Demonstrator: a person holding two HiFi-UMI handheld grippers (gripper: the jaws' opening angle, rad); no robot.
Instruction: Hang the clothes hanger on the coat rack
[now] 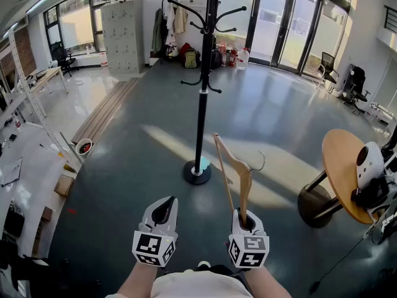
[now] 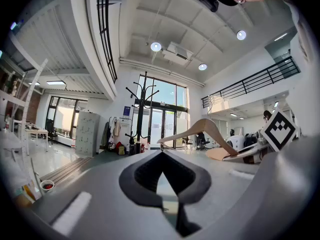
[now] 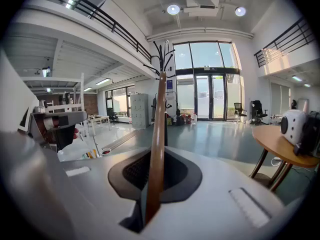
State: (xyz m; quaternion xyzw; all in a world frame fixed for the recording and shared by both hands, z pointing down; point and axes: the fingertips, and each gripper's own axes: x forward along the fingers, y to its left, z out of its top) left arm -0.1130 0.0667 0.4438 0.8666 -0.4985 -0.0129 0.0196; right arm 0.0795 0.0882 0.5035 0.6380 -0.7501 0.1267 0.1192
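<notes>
Grey polished floor [image 1: 124, 160] fills the head view, and the black coat rack [image 1: 201, 98] stands ahead, well apart from both tools. The right hand-held gripper [image 1: 244, 221] is clamped on 1 end of the wooden clothes hanger [image 1: 239, 169]. The hanger stands upright, with its metal hook [image 1: 260, 161] turned to the right. The left hand-held gripper [image 1: 164, 211] sits beside it and carries nothing.

From the left gripper view, its jaws look pressed together on nothing, and the clothes hanger [image 2: 210, 130] shows off to the right.

From the right gripper view, the jaws pinch the wooden bar, which rises across the coat rack [image 3: 166, 84] behind.

The rack is not yet reached. I judge the carry should bring the hook above 1 of the upper prongs [image 1: 231, 11], turn it toward that prong, and lower it on before the grip lets go.
</notes>
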